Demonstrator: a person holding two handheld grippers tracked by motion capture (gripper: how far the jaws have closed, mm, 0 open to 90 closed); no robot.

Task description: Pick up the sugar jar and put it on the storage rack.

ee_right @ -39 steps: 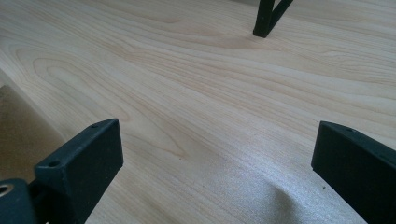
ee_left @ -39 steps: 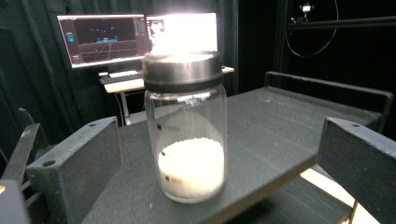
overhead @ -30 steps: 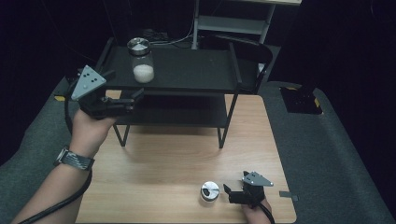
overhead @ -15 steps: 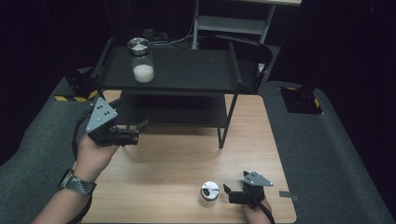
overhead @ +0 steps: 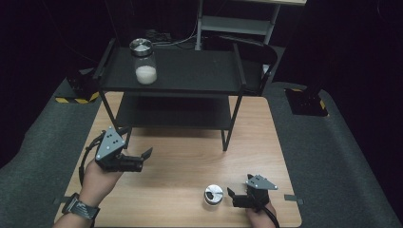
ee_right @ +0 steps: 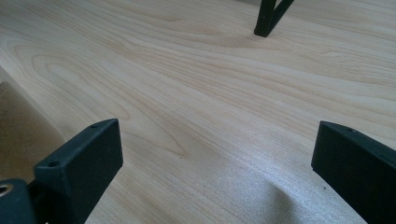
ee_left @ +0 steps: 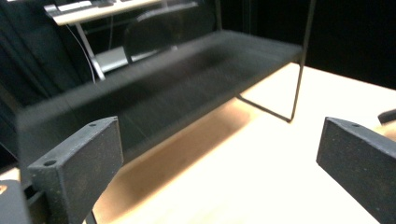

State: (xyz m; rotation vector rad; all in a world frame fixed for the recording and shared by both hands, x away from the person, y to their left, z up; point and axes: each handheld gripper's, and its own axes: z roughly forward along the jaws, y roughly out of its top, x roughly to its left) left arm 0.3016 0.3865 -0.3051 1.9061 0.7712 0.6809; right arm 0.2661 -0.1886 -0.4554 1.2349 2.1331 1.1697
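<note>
High view: two jars [overhead: 145, 61], two grippers [overhead: 142, 159].

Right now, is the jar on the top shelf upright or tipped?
Upright: the jar stands on its base on the shelf, lid on top, white contents settled at the bottom.

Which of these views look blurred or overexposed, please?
Left gripper view: the black shelf is smeared by motion blur and the tabletop is washed out. Right gripper view: sharp wood grain, fingers soft. High view: evenly lit table, dark surroundings.

Lab/test setup: black backdrop, wooden table [overhead: 190, 156] w/ black 2-tier rack [overhead: 190, 71], hazard-taped stand bases [overhead: 73, 97].
</note>
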